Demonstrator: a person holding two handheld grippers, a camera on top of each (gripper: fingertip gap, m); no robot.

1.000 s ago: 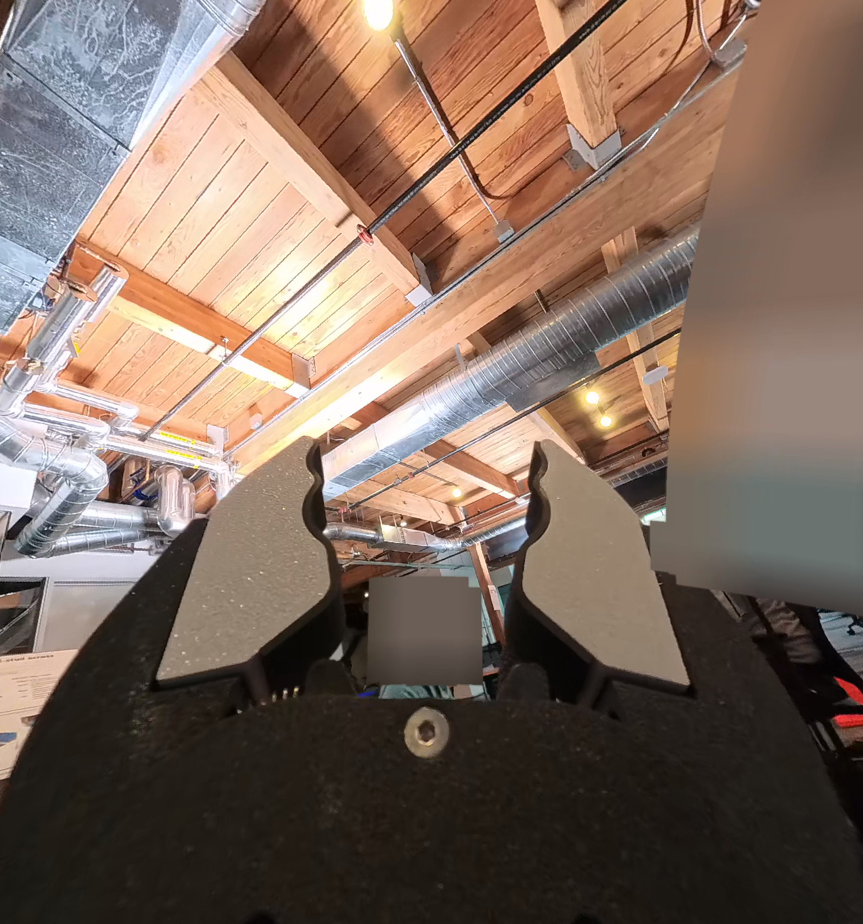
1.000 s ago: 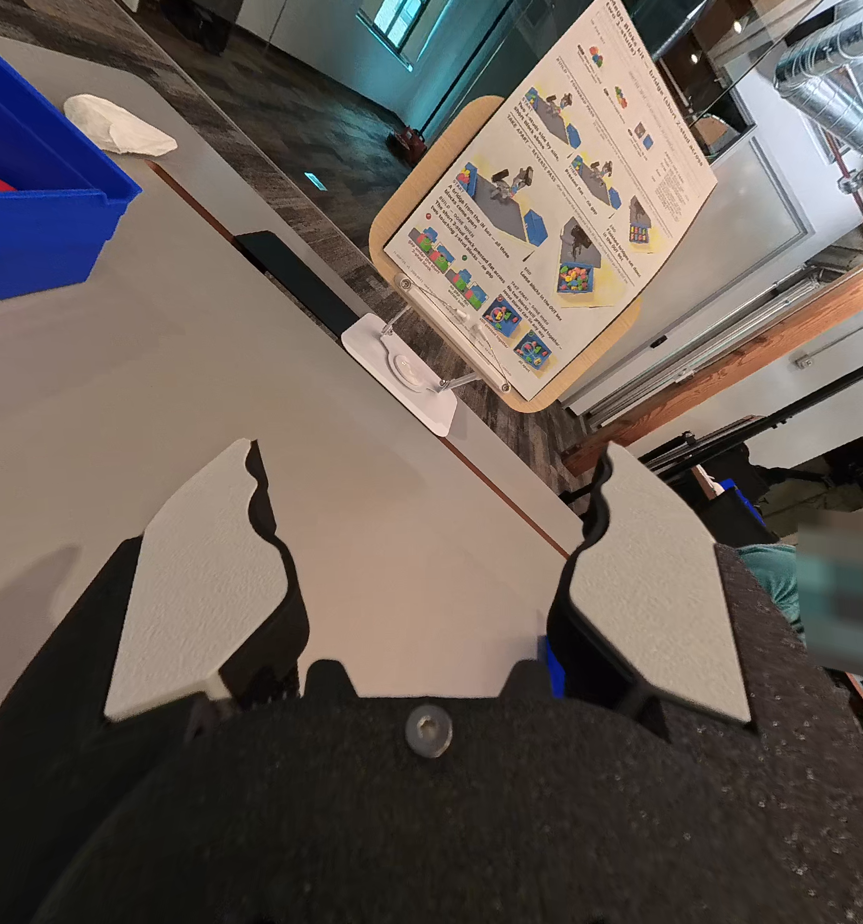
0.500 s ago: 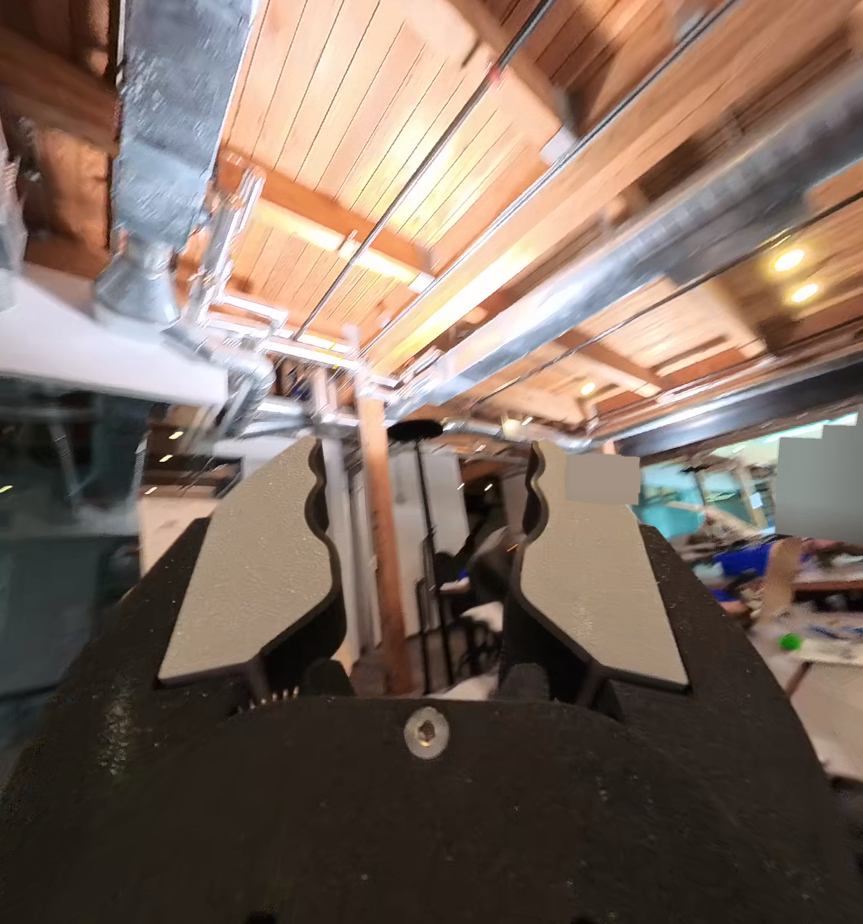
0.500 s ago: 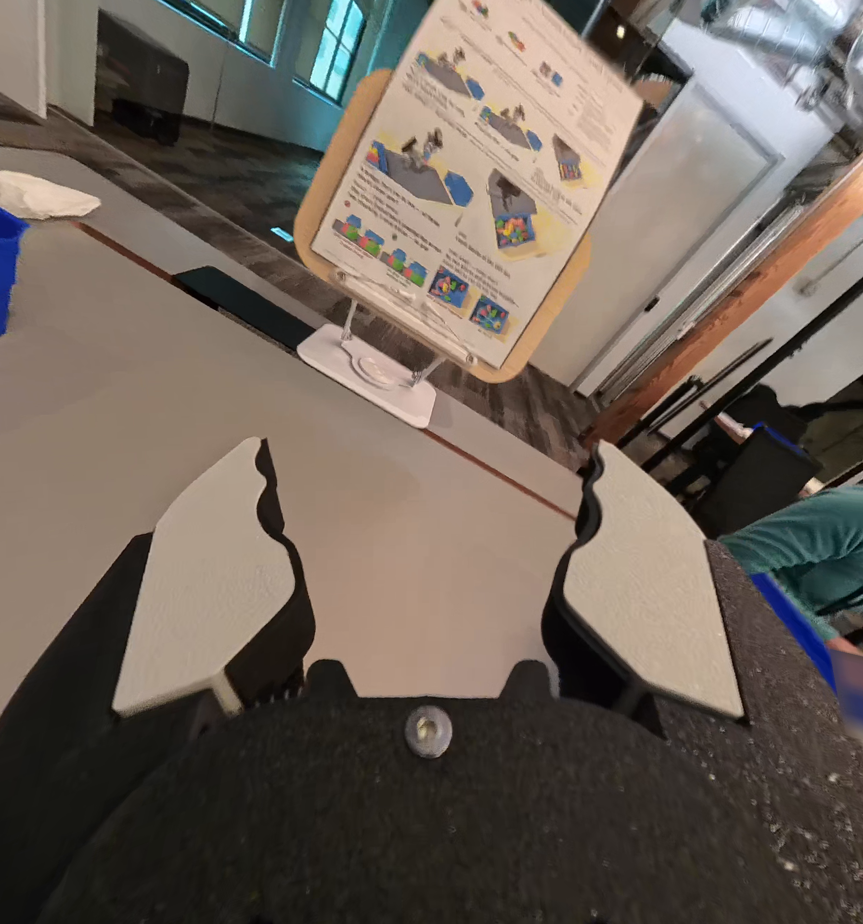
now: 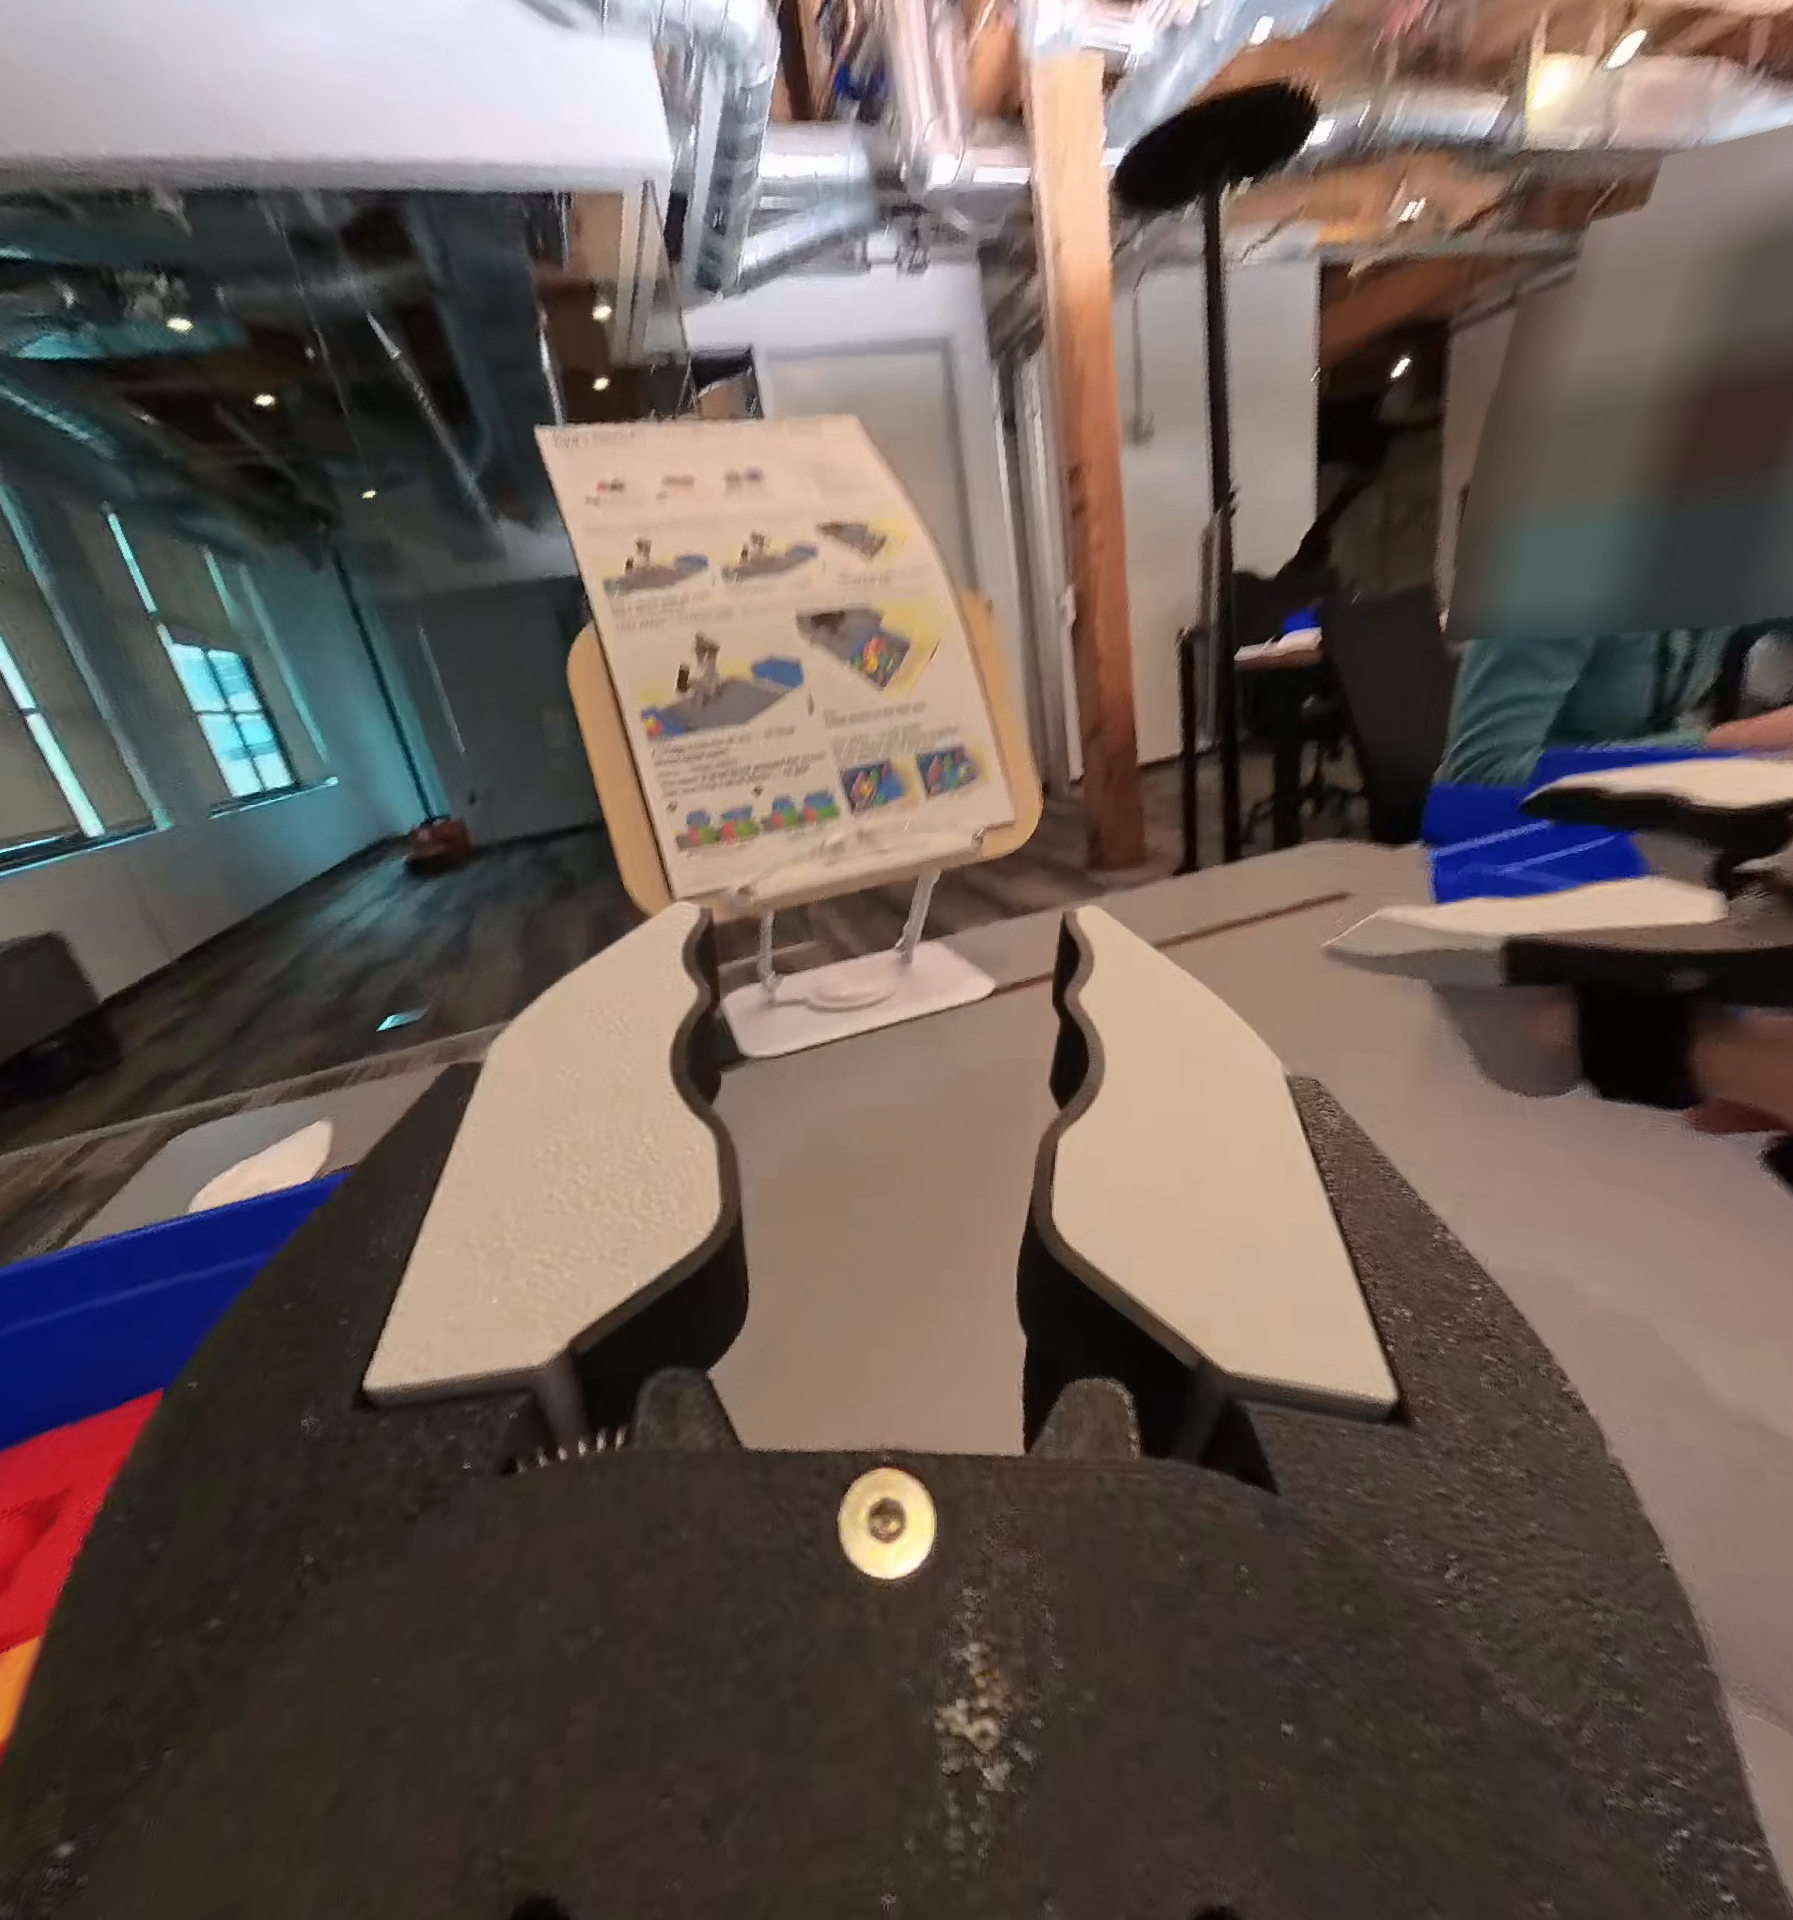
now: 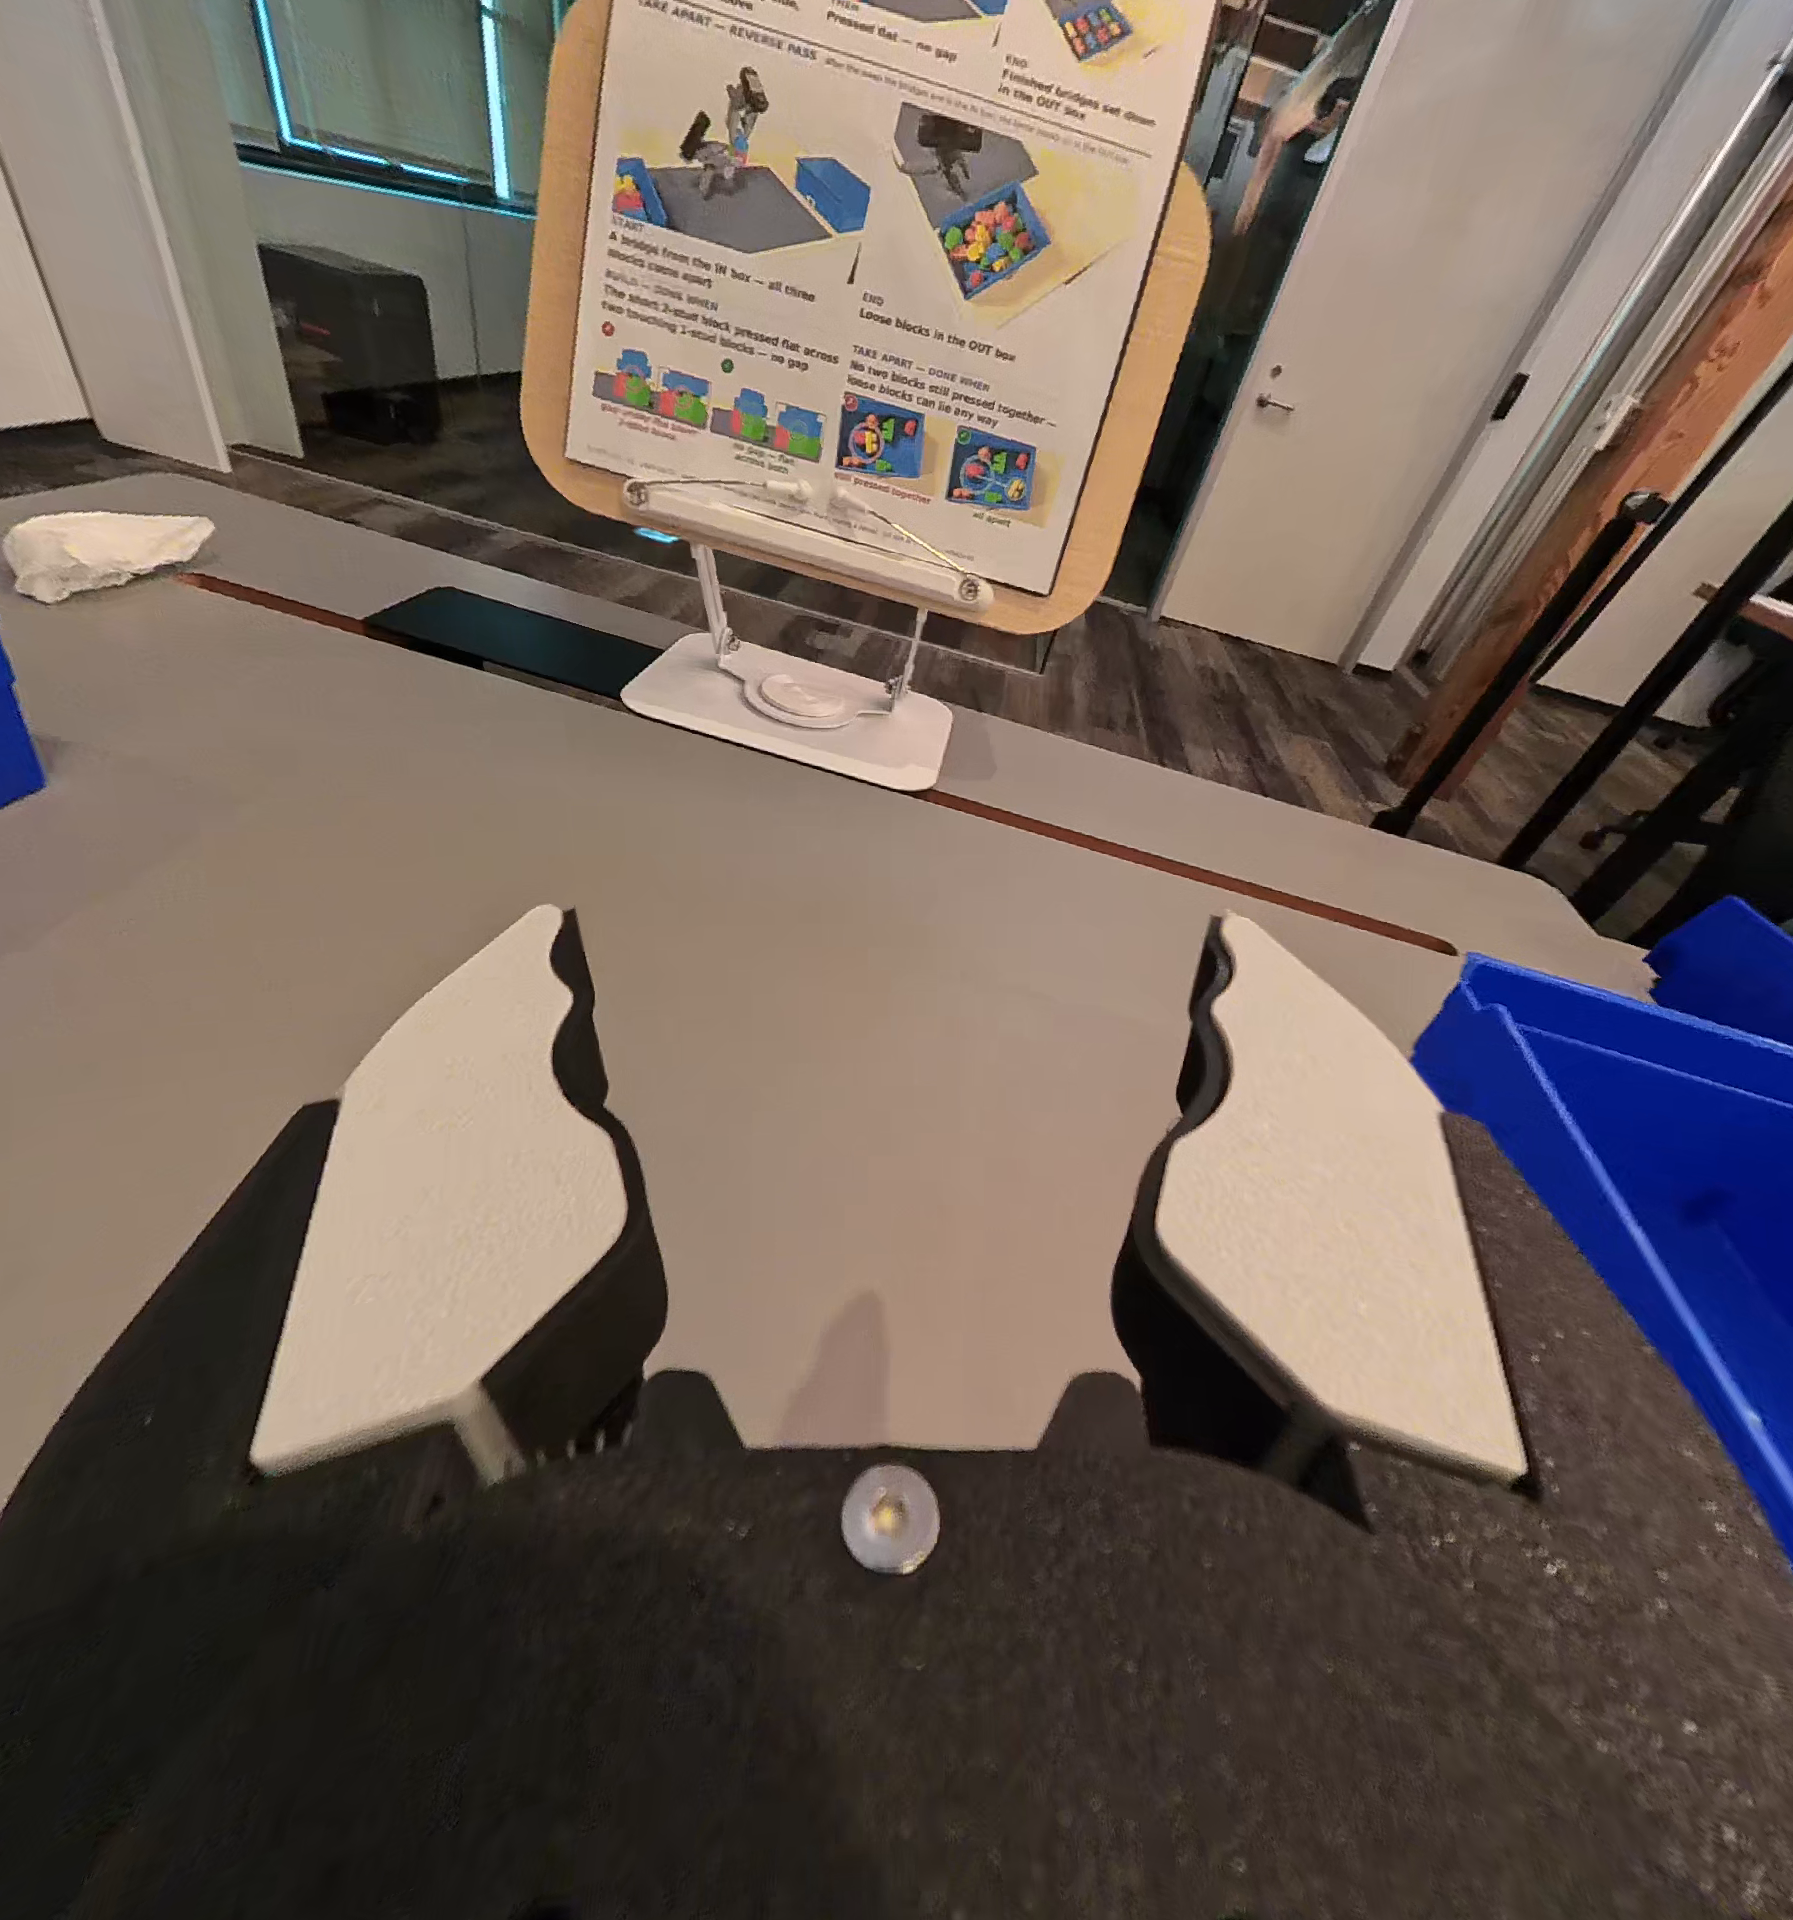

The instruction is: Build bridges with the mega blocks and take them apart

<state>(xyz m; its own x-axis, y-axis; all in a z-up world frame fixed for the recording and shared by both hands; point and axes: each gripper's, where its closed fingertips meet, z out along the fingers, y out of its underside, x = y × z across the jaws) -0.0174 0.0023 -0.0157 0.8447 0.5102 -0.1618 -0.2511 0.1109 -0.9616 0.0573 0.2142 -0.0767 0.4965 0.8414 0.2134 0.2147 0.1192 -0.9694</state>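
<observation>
Both tools hover over the grey table (image 6: 352,831), and neither one has anything in it. The left gripper (image 5: 881,977) has its fingers parted, with bare tabletop showing in the gap; the right gripper (image 6: 887,935) is spread wider still — also empty. In the left wrist view the right gripper shows off to the right, turned on its side.

The mega blocks are only partly in sight: a red block (image 5: 9,1558) lies in the blue bin (image 5: 92,1330) at the near left, just beside the left gripper. Another blue bin (image 6: 1650,1143) sits at the right edge of the table. At the far side stands an instruction sheet on a stand (image 6: 850,260), and a crumpled white cloth (image 6: 102,551) lies far left.
</observation>
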